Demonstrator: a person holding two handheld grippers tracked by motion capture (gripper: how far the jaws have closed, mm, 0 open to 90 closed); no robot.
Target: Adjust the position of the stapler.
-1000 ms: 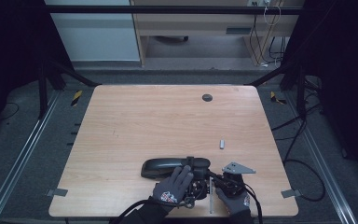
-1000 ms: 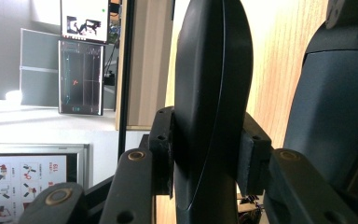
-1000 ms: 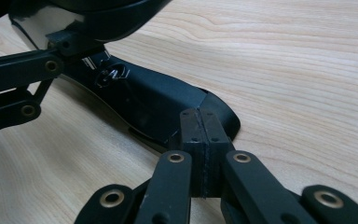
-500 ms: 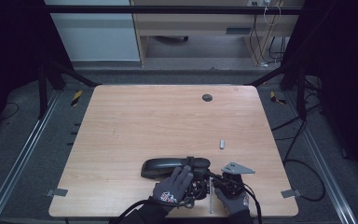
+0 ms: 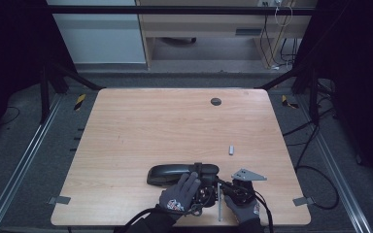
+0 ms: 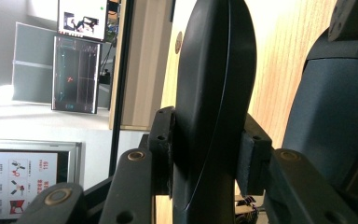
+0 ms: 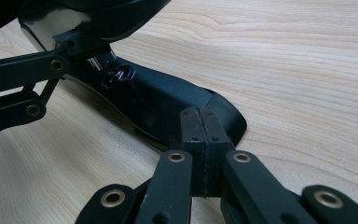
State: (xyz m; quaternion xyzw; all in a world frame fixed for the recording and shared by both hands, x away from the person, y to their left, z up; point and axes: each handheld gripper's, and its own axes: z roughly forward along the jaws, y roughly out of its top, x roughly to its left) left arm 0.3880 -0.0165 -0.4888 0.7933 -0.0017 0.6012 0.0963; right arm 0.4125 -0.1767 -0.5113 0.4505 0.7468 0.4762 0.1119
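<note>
A wall poster point(image 6: 18, 179) at the lower left, left of the left gripper's fingers point(image 6: 163, 149), bears red figures reading roughly "119"; its other print is too small to read.

Stapler point(image 6: 209, 93) tip perhaps cropped.

Wood table point(image 5: 141, 126). Black stapler point(image 5: 170, 174) lies near front edge. Gloved left hand point(image 5: 179, 194) w/ left gripper point(image 5: 206, 171) at stapler's right end. Right gripper point(image 5: 226, 187) just beside it, grey plate on top. Small grey cylinder point(image 5: 231, 150) nearby. Dark round grommet point(image 5: 216, 101) at far side.
</note>
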